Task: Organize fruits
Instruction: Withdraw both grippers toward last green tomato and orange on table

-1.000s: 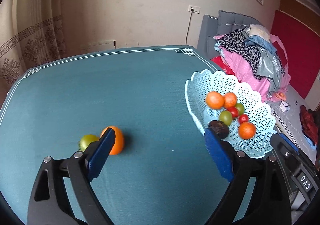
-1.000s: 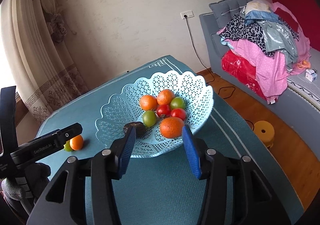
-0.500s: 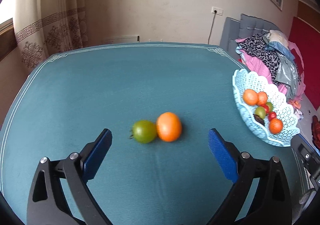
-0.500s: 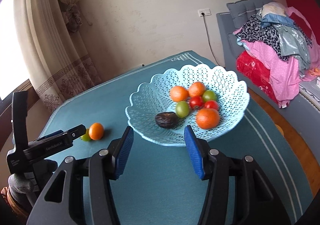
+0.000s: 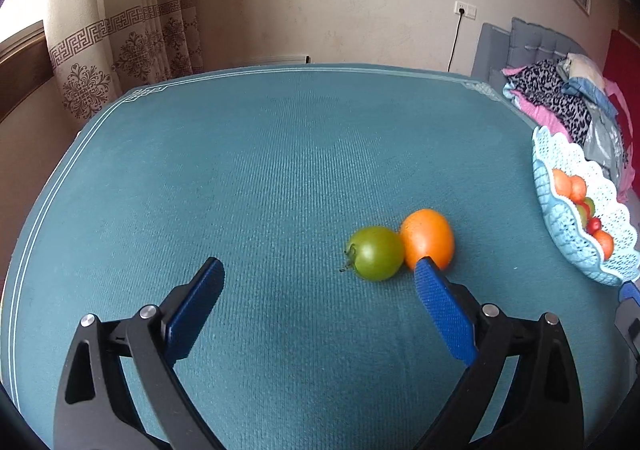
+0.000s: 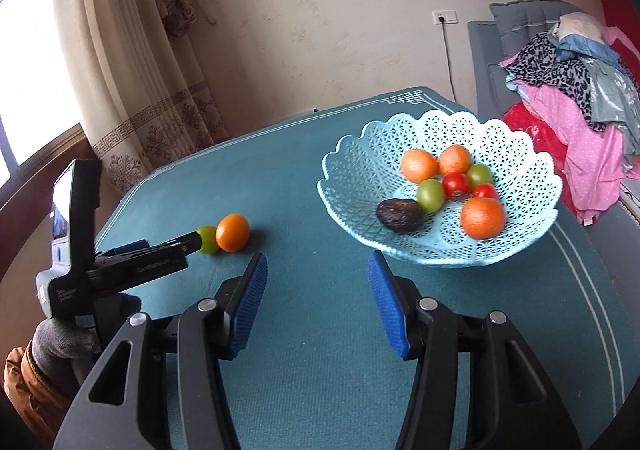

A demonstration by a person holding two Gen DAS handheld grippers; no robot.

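Left claw wide open, empty, lower centre, round green tomato touching orange fruit on teal tabletop, right claw open, empty.

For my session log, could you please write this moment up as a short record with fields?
surface: teal tablecloth
loose fruit: green tomato touching an orange fruit, both on the cloth
basket: pale blue lattice basket holding orange, green and red fruit plus one dark fruit
left tool: open, empty, aimed at the loose pair
right tool: open, empty, in front of the basket
task state: two fruits not yet in the basket
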